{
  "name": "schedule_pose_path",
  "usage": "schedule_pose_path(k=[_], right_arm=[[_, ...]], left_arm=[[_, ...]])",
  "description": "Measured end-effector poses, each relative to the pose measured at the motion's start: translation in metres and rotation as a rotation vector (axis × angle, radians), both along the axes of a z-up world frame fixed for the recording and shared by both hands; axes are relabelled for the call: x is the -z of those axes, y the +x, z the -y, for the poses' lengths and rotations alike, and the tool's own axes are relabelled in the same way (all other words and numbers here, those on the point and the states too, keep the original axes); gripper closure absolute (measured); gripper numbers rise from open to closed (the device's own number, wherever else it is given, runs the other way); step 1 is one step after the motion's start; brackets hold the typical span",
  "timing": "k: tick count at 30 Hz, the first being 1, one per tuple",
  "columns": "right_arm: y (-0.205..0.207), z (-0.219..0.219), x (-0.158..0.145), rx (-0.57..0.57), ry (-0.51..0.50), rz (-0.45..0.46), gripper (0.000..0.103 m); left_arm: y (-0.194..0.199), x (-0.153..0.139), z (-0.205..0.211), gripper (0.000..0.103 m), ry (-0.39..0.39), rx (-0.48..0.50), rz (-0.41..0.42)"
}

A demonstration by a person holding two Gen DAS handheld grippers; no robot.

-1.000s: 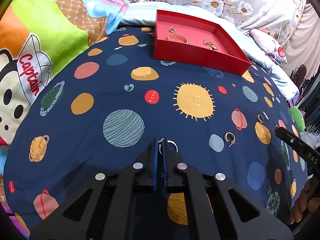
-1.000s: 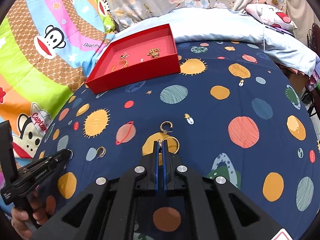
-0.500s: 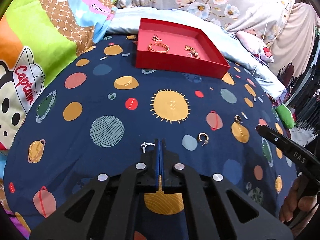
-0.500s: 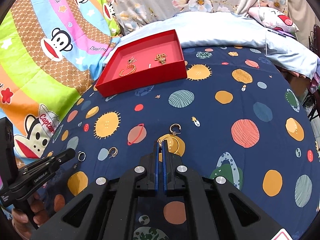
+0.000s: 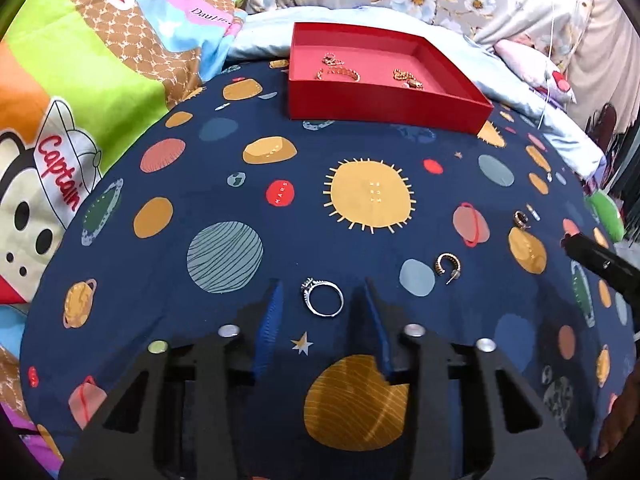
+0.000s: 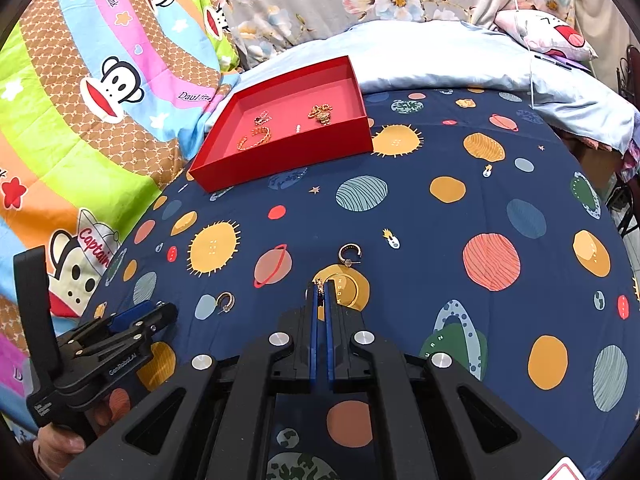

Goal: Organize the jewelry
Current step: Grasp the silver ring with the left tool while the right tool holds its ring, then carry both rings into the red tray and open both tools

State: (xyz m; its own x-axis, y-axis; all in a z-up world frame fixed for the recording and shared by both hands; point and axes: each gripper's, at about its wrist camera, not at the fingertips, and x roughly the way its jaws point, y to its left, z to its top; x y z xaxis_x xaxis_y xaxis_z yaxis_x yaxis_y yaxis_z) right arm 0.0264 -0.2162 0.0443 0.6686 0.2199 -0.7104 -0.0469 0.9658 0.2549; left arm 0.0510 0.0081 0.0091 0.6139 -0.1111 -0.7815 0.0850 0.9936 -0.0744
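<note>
The left gripper [image 5: 320,300] is seen with its jaws spread wide over the planet-print bedsheet [image 5: 360,152]. A silver ring [image 5: 323,298] with a small stone setting lies flat on the sheet in the gap between the blue finger pads [image 5: 270,320], touching neither pad. Nothing is held by this gripper.

The right gripper [image 6: 320,292] is seen with its jaws drawn almost together, only a narrow slit being left between the blue pads [image 6: 313,340]. A small gold-coloured jewelry piece [image 6: 319,286] is pinched at the fingertips; its exact type cannot be determined from the view. The tips are positioned over a yellow printed planet [image 6: 352,290].

Two gold hoop earrings lie loose on the sheet. One hoop earring [image 6: 349,254] is located just beyond the right gripper's tips. The second hoop earring [image 5: 447,266] is located to the right of the silver ring, near it but apart.

A red tray [image 5: 384,110] is placed at the far side of the sheet, well apart from both grippers. Inside it, a gold chain bracelet [image 5: 338,74] lies toward the left and a gold cluster [image 5: 406,78] toward the right.

A cartoon-monkey quilt [image 6: 80,100] borders the sheet on the left, and a pale blue pillow [image 6: 440,56] lies behind the tray.
</note>
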Motion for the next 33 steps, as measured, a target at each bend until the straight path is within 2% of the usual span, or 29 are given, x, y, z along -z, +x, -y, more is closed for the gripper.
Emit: schedule_pose_path(k=[1,3,9,13,21,26,33], right_arm=[[0.0,0.0,0.001,0.0,0.002,-0.001,0.101],[0.001,0.0,0.003,0.0,0.006,-0.005,0.101],[0.002,-0.001,0.004,-0.002,0.007,-0.01,0.101],[0.001,-0.003,0.002,-0.005,0.007,-0.005,0.101],[0.009,-0.001,-0.017,-0.022,0.02,0.027,0.101],[0.033,0.005,-0.043,-0.043,0.03,0.075,0.101],[0.105,0.007,-0.079,-0.079,0.03,0.132,0.101]], left_arm=[[0.0,0.0,0.0,0.072,0.004,-0.006,0.002],[0.0,0.001,0.0,0.082,0.018,-0.014,0.009],[0.0,0.001,-0.001,0.082,0.019,-0.004,0.014],[0.0,-0.005,-0.005,0.082,-0.034,0.004,0.004],[0.004,-0.039,-0.007,0.082,-0.097,0.028,0.043],[0.028,-0.069,0.0,0.082,-0.085,0.042,0.113],[0.092,-0.116,0.01,0.082,-0.089,0.069,0.214]])
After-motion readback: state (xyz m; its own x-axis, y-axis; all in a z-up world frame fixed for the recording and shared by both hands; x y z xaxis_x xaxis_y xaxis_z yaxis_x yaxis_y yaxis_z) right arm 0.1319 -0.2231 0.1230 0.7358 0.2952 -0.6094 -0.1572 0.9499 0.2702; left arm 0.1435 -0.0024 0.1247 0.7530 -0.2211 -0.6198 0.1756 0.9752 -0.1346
